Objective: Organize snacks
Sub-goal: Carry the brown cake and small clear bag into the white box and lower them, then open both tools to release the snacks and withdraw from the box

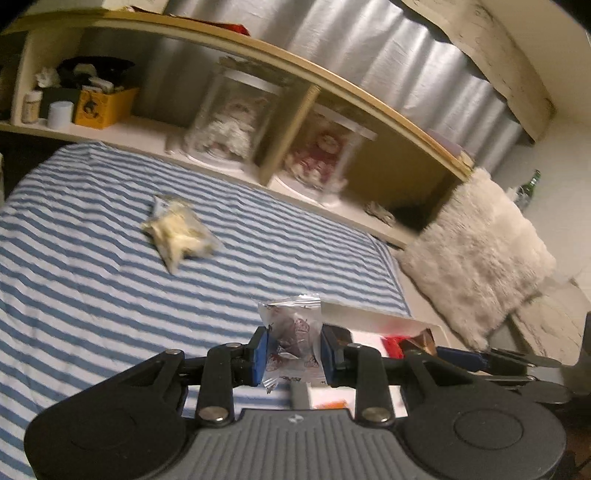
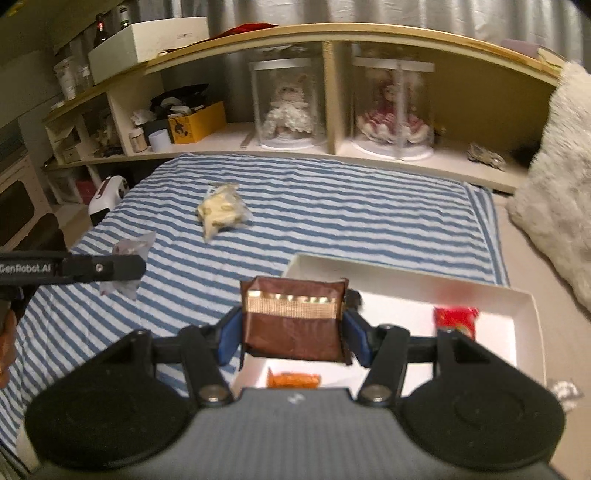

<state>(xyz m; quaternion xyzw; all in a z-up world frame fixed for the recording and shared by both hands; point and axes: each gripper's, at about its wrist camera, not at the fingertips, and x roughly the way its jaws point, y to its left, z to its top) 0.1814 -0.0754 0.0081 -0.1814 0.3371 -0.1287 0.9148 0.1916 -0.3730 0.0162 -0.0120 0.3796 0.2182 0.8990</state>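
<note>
My left gripper (image 1: 293, 350) is shut on a small clear-and-silver wrapped snack (image 1: 293, 332), held above the striped cloth beside the white tray's (image 1: 369, 317) left edge. The right wrist view shows that left gripper (image 2: 122, 267) from the side, with the same wrapped snack (image 2: 131, 245). My right gripper (image 2: 293, 328) is shut on a brown packet with a gold strip (image 2: 295, 321), over the white tray (image 2: 406, 280). In the tray lie a red packet (image 2: 456, 319) and an orange packet (image 2: 293, 379). A clear bag of pale yellow snacks (image 1: 179, 232) (image 2: 221, 212) lies farther out on the cloth.
A blue-and-white striped cloth (image 2: 332, 206) covers the surface. Behind it a low shelf (image 2: 332, 33) holds two dolls under clear domes (image 2: 288, 107), a yellow box (image 2: 195, 122) and jars. A fluffy white cushion (image 2: 561, 192) lies at the right. A crumpled silver wrapper (image 2: 563, 391) lies beside the tray.
</note>
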